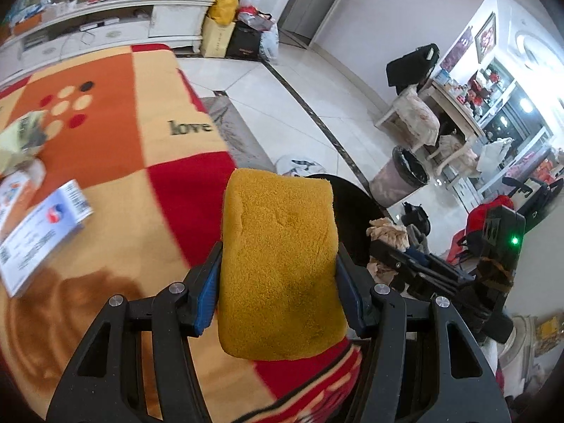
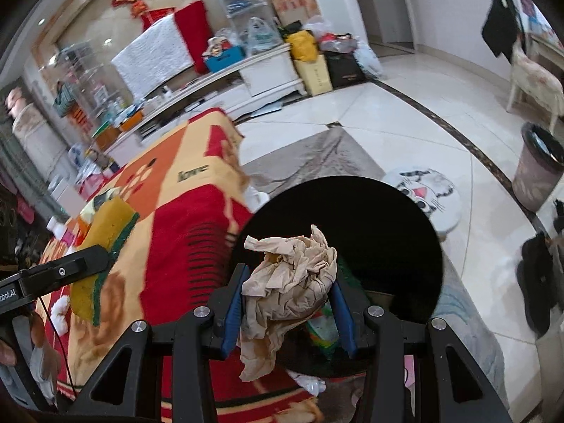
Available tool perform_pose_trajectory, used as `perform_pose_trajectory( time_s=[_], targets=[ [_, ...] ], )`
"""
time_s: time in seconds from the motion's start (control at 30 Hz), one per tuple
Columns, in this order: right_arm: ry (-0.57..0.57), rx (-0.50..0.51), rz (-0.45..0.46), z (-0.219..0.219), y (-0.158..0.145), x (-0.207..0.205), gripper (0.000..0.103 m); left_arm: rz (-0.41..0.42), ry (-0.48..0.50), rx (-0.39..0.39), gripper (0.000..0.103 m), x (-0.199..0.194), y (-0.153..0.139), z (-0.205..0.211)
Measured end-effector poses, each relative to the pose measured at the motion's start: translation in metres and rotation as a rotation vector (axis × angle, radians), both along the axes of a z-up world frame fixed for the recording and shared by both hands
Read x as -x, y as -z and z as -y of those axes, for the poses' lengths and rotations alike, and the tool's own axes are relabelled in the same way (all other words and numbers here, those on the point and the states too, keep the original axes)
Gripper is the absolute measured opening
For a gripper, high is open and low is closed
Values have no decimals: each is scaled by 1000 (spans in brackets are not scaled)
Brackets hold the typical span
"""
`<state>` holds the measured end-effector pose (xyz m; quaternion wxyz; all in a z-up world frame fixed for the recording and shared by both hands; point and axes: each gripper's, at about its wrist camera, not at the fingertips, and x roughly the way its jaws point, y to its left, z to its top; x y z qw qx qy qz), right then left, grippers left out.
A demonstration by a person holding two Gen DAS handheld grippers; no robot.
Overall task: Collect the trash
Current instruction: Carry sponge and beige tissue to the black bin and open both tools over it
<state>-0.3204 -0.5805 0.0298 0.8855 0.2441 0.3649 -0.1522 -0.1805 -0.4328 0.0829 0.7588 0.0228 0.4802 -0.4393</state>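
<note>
My left gripper (image 1: 278,268) is shut on a yellow sponge (image 1: 278,268), held above the red and orange blanket-covered table (image 1: 141,134) near its right edge. The sponge and left gripper also show in the right wrist view (image 2: 102,246), where a green scrub side is visible. My right gripper (image 2: 287,296) is shut on a crumpled brown paper tissue (image 2: 292,282), held over the mouth of a black-lined bin (image 2: 352,218) beside the table. The tissue and right gripper show in the left wrist view (image 1: 386,236).
A printed paper packet (image 1: 38,232) and crumpled wrappers (image 1: 17,141) lie on the table's left. A second grey waste bin (image 1: 398,176) stands on the tiled floor. A cat-face stool (image 2: 428,194) sits beyond the black bin. Bags pile by the white cabinet (image 1: 225,24).
</note>
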Motion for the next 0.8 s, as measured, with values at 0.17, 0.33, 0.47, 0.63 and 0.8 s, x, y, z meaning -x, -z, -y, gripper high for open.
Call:
perform_pose_trajectory(
  time_s=[0.17,0.33,0.47,0.63,0.8],
  targets=[
    [37,-20,-13,15,9,7,43,1,24,-7,57,1,6,28],
    [66,-42,-14,27,14,10,43,1,39,-18,57,3,13,46],
    [76,-43,-14,33,16,11,43,8,50,-23,57,6,17,59],
    [97,-56,-17,40,19,12,43,8,61,-23,57,6,19,69],
    [107,-61,-23,46,21,12,43,4,80,-18,58,9,22,77]
  ],
)
